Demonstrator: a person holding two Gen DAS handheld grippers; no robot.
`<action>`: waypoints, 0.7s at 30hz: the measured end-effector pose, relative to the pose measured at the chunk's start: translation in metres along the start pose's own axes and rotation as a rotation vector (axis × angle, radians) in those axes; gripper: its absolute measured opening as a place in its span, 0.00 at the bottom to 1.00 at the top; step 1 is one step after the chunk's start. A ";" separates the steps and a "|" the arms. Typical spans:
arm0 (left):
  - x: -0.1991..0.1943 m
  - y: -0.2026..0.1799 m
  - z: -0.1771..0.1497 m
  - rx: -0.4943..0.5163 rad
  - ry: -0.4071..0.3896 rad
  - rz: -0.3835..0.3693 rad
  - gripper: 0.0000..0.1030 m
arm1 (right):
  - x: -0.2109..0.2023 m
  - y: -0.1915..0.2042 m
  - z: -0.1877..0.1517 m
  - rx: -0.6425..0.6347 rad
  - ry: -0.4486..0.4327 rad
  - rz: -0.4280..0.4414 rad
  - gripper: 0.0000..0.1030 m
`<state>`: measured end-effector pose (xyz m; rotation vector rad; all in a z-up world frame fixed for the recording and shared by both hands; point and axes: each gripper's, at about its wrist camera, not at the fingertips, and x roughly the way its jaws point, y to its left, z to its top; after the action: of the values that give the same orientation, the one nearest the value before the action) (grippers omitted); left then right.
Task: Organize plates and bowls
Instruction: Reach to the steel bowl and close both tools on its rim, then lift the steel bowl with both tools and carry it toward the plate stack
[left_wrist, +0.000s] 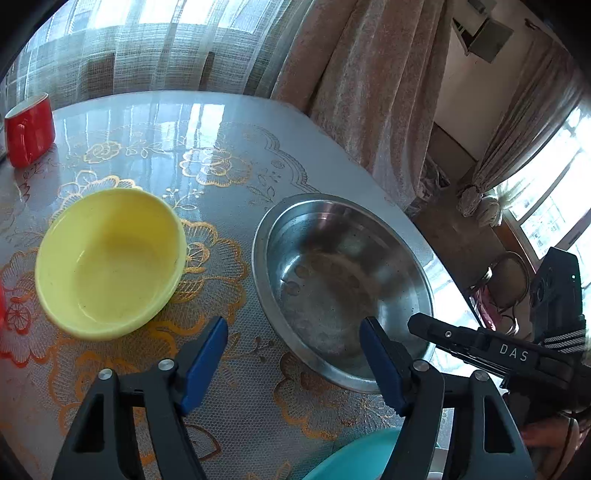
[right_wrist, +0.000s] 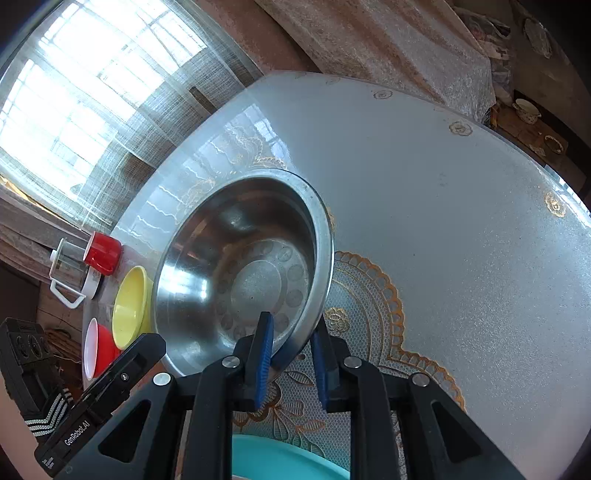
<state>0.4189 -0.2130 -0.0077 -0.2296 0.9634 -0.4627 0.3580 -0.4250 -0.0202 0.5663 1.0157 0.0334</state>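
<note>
A steel bowl (left_wrist: 343, 284) sits on the table (left_wrist: 229, 125) right of a yellow bowl (left_wrist: 110, 258). My left gripper (left_wrist: 295, 328) is open and empty, hovering just in front of both bowls. My right gripper (right_wrist: 291, 332) is shut on the steel bowl (right_wrist: 240, 273): its blue pads straddle the near rim, one inside and one outside. The right gripper's body (left_wrist: 480, 347) shows at the bowl's right side in the left wrist view. A teal plate (right_wrist: 280, 458) lies under the grippers and also shows in the left wrist view (left_wrist: 354, 458).
A red mug (left_wrist: 29, 129) stands at the far left. In the right wrist view a red mug (right_wrist: 103, 251), a glass jug (right_wrist: 70, 273), the yellow bowl (right_wrist: 131, 306) and a red bowl (right_wrist: 98, 347) line the left side. The table edge (left_wrist: 424, 229) runs close right of the steel bowl.
</note>
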 end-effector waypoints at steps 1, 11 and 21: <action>0.002 -0.002 0.002 0.012 0.004 0.007 0.69 | -0.001 -0.002 0.002 0.012 -0.015 -0.005 0.27; 0.016 -0.010 0.000 0.077 0.033 0.057 0.26 | 0.019 -0.009 0.013 0.032 -0.029 -0.010 0.13; -0.037 -0.005 -0.020 0.054 -0.082 0.058 0.26 | -0.011 0.014 -0.014 -0.021 -0.071 0.013 0.14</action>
<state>0.3832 -0.2000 0.0104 -0.1698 0.8742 -0.4221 0.3437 -0.4103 -0.0105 0.5517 0.9417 0.0352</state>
